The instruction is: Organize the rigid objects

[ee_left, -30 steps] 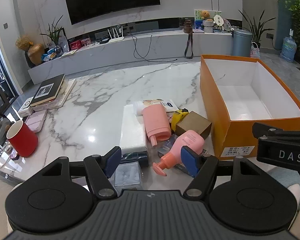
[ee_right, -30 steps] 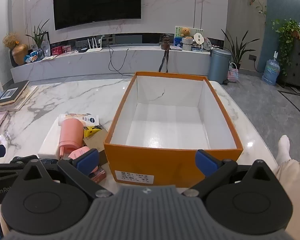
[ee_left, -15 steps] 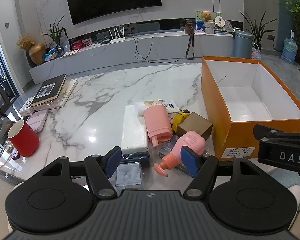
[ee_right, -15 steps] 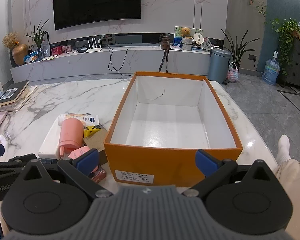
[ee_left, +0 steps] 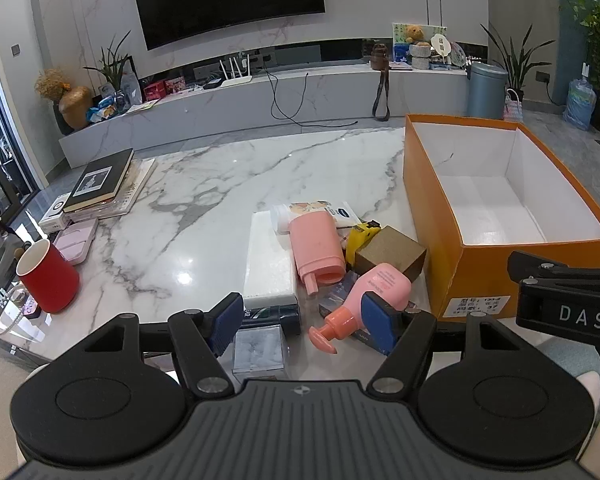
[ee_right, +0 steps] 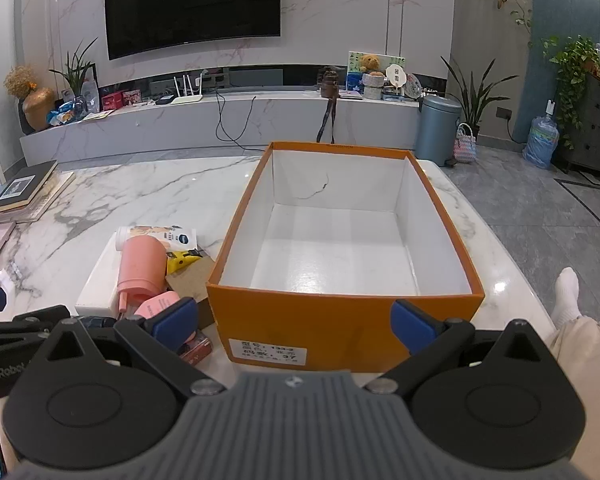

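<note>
The white marble table [ee_left: 228, 184] carries an orange box [ee_left: 432, 208], red cup [ee_left: 50, 280], stacked books [ee_left: 100, 184] and clustered toiletries [ee_left: 320, 252].

**Clutter beside an open box**

Orange box [ee_left: 440, 216], white inside, lid off, upright on the marble. Just left of it, heaped together: pink pump bottle [ee_left: 370, 294] on its side; pink flask [ee_left: 316, 242] lying down; brown carton [ee_left: 390, 250]; yellow tape measure [ee_left: 362, 234]; white tube [ee_left: 320, 214]; flat white slab [ee_left: 268, 260]; clear case [ee_left: 260, 348].

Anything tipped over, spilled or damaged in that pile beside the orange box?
Nothing spilled. The pink pump bottle and the pink tumbler lie on their sides, heaped with small boxes. The orange box has a dark crack-like line on its far inner wall.
</note>
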Demonstrator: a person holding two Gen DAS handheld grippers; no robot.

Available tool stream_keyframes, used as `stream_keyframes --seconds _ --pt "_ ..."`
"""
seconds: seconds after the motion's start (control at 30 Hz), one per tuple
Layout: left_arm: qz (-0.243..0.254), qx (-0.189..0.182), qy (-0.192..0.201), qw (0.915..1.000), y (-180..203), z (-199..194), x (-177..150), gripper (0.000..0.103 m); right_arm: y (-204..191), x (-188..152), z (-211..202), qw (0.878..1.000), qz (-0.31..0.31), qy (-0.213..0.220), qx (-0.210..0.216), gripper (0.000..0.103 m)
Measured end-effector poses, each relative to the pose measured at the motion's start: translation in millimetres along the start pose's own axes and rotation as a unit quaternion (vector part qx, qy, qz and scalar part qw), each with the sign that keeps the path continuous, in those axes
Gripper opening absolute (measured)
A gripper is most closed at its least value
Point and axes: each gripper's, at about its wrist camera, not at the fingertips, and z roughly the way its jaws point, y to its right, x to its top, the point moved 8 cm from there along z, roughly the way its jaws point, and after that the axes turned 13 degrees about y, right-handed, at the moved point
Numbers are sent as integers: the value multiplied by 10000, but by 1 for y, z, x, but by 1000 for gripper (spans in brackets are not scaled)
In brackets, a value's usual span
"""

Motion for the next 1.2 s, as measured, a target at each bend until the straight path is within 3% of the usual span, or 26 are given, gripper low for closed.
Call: stream_keyframes --seconds 0.6,0.67,0.7,0.97,1.1,1.2 --pt "18 -144 44 9999 2 -2 1 78 -2 -1 1 10000 -37 -34 7 101" --pt "-99 -471 93 9988 4 -2 1 66 -3 -2 2 9999 -51 -77 44 101" --pt "-143 -669 60 9976 5 -1 2 66 -5 -1 3 9999 -48 -92 93 101" --pt "-270 -1176 164 9926 -12 1 15 74 -26 13 7 9981 -200 56 573 100" --pt "-389 -1231 58 9916 -31 11 21 72 -45 19 13 9945 -468 61 932 87" --pt "-277 -1361 -69 9903 -41 21 21 63 -62 25 20 9908 -660 109 1180 78"
